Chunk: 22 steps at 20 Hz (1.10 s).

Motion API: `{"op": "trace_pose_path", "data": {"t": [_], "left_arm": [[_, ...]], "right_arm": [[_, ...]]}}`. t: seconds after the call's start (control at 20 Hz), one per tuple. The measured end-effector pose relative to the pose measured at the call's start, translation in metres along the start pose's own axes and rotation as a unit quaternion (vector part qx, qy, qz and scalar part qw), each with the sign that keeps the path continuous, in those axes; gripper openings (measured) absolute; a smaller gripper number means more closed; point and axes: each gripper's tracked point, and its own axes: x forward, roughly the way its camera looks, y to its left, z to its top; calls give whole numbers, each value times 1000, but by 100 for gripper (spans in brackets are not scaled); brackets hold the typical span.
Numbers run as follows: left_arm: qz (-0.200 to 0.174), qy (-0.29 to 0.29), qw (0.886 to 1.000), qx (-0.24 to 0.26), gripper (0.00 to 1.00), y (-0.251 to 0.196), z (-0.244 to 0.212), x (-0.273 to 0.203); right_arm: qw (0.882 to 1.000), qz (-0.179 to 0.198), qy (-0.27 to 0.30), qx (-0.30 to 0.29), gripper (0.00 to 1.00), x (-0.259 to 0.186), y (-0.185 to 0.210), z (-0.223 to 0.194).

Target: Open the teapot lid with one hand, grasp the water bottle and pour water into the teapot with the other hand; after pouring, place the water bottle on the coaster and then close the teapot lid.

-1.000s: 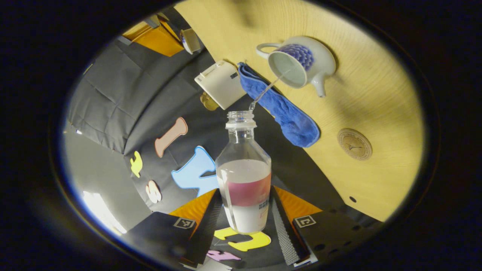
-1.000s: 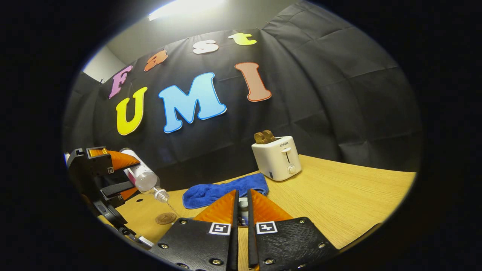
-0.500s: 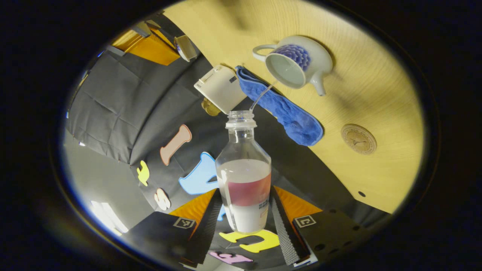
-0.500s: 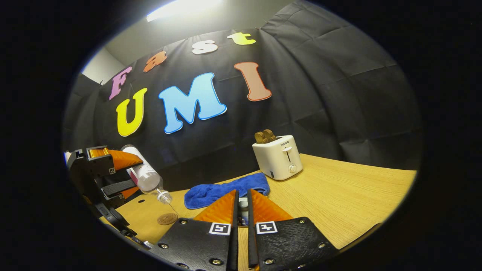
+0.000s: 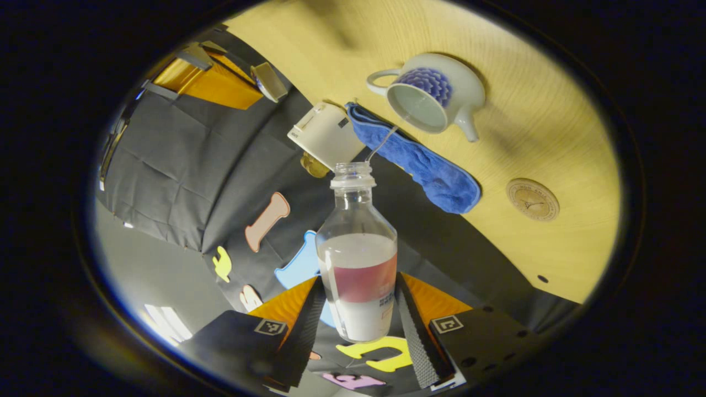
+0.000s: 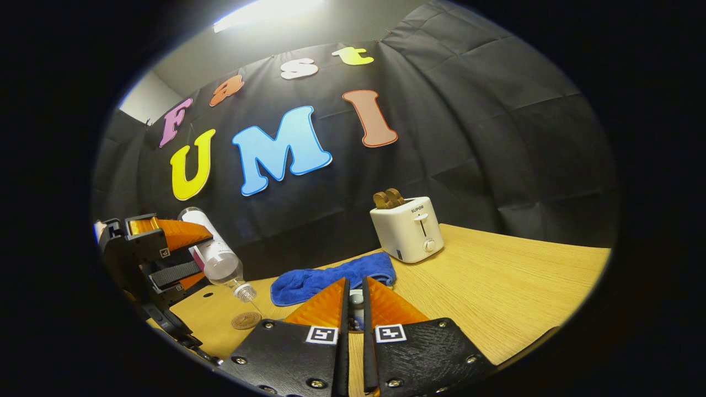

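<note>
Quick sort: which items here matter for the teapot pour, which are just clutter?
In the job:
- water bottle, clamped in the left tongs, tipped and pouring
- teapot, lid off
- teapot lid, pinched in the right tongs
- coaster, bare

Lying about:
- blue cloth
- toaster with toast

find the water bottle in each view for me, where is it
Left gripper view: the water bottle stands at bottom centre, held between the left tool, neck pointing up the picture toward the teapot.
Right gripper view: the bottle is at far left, tilted neck-down in that same tool.
Shared landmark: the blue cloth, next to the white toaster.
</note>
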Motion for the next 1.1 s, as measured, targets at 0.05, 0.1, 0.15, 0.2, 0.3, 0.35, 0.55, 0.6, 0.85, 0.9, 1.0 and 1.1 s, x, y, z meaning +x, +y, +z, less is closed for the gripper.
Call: {"op": "trace_pose_path", "data": {"t": [0.05,0.1,0.15,0.2,0.3,0.35,0.55,0.6,0.85,0.9,1.0,1.1], "left_arm": [[-8,0,1000,-27,88,-6,-2,1],[-11,0,999,-51,88,-11,-1,1],[-2,-3,998,-66,88,-11,1,2],[4,-2,997,-79,87,-13,2,2],[-6,5,990,-138,87,-24,3,3],[-14,6,985,-174,88,-28,5,3],[-33,27,945,-323,88,-52,18,2],[-32,32,934,-356,88,-57,22,2],[-19,50,861,-506,88,-78,39,10],[-14,55,839,-542,89,-82,44,12],[-14,57,787,-615,89,-87,57,17],[1,72,744,-664,87,-90,64,19]], "right_arm": [[1000,0,0,0,10,0,0,0],[1000,0,1,1,10,0,-1,-1],[1000,0,3,2,10,1,-1,-2],[1000,1,3,3,10,0,-1,-2],[1000,1,6,2,10,1,1,-3],[1000,2,8,2,10,2,1,-5],[1000,4,13,-3,10,2,3,-8],[1000,4,14,-4,10,2,3,-9],[1000,4,23,-17,10,4,5,-15],[1000,2,21,-21,10,4,6,-15],[999,4,17,-27,10,4,8,-13],[999,4,20,-32,10,6,9,-16]]}}
